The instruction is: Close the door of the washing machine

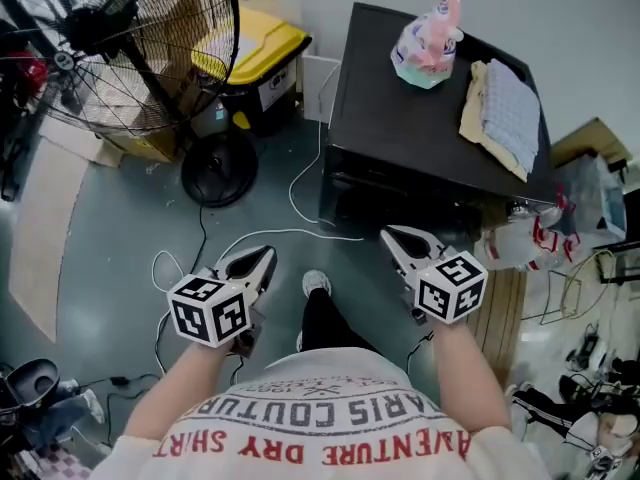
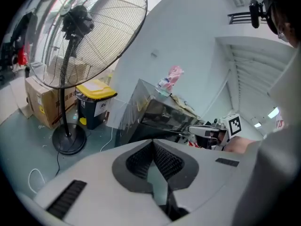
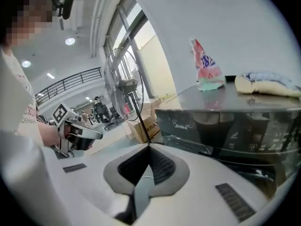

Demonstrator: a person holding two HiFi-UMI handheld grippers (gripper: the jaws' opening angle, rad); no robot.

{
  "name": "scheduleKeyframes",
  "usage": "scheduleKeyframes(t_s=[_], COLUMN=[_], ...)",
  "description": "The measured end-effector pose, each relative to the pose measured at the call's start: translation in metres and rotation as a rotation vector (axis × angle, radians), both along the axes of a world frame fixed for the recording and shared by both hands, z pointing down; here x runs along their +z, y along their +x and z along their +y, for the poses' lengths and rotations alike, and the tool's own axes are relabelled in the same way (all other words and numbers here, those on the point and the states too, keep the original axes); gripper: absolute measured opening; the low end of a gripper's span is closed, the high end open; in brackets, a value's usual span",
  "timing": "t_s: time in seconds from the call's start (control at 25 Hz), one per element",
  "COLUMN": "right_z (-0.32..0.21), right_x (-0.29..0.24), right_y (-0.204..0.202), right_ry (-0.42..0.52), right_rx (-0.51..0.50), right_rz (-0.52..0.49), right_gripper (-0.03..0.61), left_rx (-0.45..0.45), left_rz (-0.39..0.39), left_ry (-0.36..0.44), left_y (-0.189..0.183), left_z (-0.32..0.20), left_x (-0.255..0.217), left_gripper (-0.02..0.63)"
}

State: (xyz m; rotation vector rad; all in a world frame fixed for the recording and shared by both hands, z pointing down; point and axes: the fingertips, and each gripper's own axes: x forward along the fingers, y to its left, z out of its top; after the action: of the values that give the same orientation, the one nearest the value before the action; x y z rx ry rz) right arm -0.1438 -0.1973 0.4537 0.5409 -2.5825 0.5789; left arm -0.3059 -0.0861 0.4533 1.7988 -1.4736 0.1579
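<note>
Left gripper [image 1: 262, 259] and right gripper [image 1: 393, 235] - both claws pressed together, pinching nothing - hover before the black washing machine [image 1: 385, 118].

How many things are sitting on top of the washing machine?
3: a pink-and-green pouch toward the back, a cream cloth right of it, and a grey-blue towel lying on that cloth. None looks hidden.

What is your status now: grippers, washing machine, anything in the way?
Grippers shut, empty: left gripper, right gripper. Washing machine ahead, door state unclear. White cable on floor before it.
</note>
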Motion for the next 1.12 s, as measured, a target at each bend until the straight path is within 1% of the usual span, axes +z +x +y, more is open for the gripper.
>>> scheduleKeyframes(t_s=[0.12,0.24,0.32,0.48,0.64,0.88,1.0,1.08,1.12], right_z=[0.030,0.056,0.066,0.087,0.096,0.108,0.110,0.111,0.110], right_x=[-0.038,-0.079,-0.107,-0.157,-0.196,-0.237,-0.247,-0.250,-0.251], right_y=[-0.003,-0.003,-0.004,-0.003,0.003,0.010,0.013,0.015,0.015], right_ry=[0.039,0.076,0.117,0.206,0.266,0.325,0.371,0.380,0.377], right_rx=[-0.044,-0.063,-0.075,-0.108,-0.102,-0.105,-0.108,-0.113,-0.116], right_rz=[-0.031,-0.081,-0.109,-0.168,-0.232,-0.315,-0.319,-0.323,-0.327], right_gripper=[0.020,0.020,0.020,0.020,0.020,0.020,0.020,0.020,0.020], left_rx=[0.038,0.082,0.103,0.115,0.125,0.140,0.153,0.156,0.155], left_rz=[-0.011,-0.021,-0.028,-0.030,-0.038,-0.045,-0.099,-0.137,-0.139], left_ry=[0.058,0.122,0.173,0.263,0.352,0.458,0.488,0.494,0.497], left_y=[0.010,0.021,0.027,0.032,0.038,0.049,0.053,0.054,0.054], left_z=[0.008,0.018,0.023,0.036,0.040,0.048,0.049,0.048,0.047], left_x=[-0.032,-0.067,-0.090,-0.133,-0.175,-0.222,-0.233,-0.236,-0.238], left_gripper=[0.028,0.028,0.028,0.028,0.028,0.028,0.028,0.028,0.028])
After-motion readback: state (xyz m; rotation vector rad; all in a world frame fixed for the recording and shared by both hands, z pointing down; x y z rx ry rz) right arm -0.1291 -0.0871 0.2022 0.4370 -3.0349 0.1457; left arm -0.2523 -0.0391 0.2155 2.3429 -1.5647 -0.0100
